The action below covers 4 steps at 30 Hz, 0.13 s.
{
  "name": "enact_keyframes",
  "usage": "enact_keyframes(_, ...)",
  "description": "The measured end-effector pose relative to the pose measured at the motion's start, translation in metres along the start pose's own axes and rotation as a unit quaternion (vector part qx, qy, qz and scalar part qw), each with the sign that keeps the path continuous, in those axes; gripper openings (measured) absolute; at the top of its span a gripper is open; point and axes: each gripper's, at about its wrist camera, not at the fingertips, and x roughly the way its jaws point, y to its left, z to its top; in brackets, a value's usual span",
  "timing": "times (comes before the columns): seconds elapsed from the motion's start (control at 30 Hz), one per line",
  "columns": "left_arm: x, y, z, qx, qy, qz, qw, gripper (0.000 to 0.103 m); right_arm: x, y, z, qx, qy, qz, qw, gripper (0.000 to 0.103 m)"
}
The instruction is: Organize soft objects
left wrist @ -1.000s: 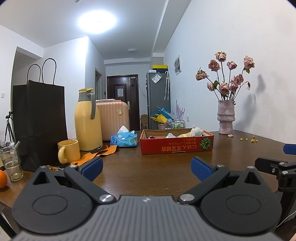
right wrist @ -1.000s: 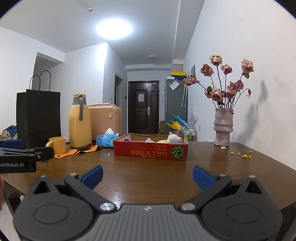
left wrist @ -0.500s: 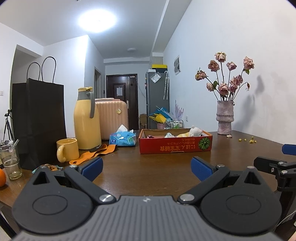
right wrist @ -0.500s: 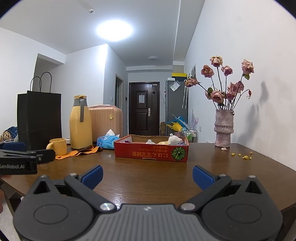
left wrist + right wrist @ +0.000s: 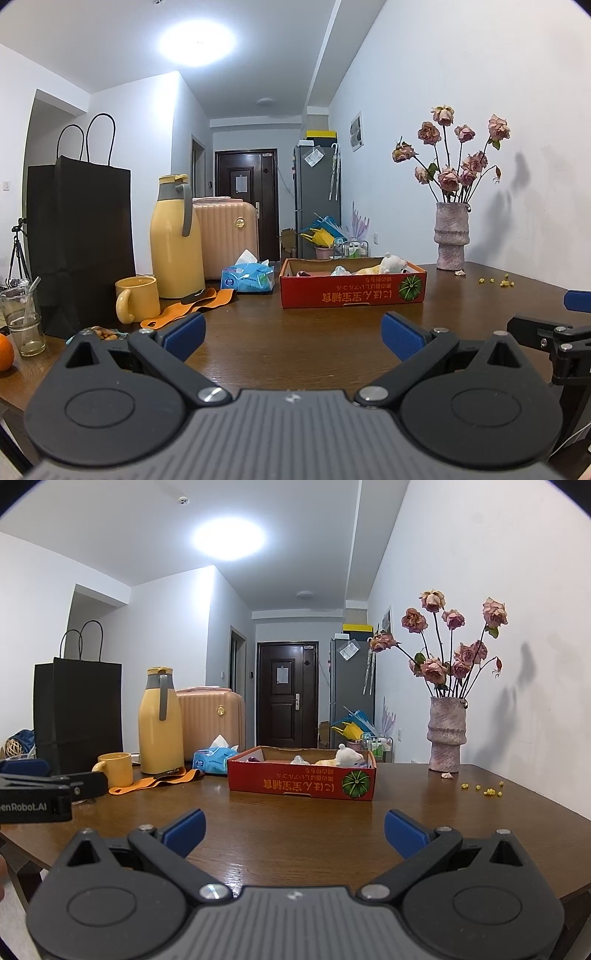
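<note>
A red cardboard box (image 5: 352, 291) (image 5: 301, 784) stands on the brown table at mid-distance. Soft toys lie in it, among them a white plush animal (image 5: 392, 263) (image 5: 347, 755); the rest are mostly hidden by the box wall. My left gripper (image 5: 293, 338) is open and empty, low over the near table, well short of the box. My right gripper (image 5: 294, 830) is open and empty, also short of the box. Each gripper shows at the edge of the other's view.
A yellow jug (image 5: 176, 238), yellow mug (image 5: 136, 303), orange strap (image 5: 192, 306), blue tissue pack (image 5: 248, 277) and black paper bag (image 5: 79, 236) stand at the left. A vase of dried roses (image 5: 451, 236) stands at the back right, with yellow crumbs (image 5: 496, 282) near it. A glass (image 5: 22, 317) and an orange (image 5: 5, 350) are at the far left.
Both grippers have drawn back slightly and risen a little; the box looks a bit farther off. Both stay open and empty.
</note>
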Motion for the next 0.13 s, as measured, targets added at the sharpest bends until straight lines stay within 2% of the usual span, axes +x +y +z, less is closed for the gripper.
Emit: enact_keyframes(0.13,-0.0012,0.0002,-0.0006,0.001,-0.003,0.000,1.0000,0.103,-0.0003,0.0007,-0.0002,-0.001,-0.001,-0.001,1.000,0.103)
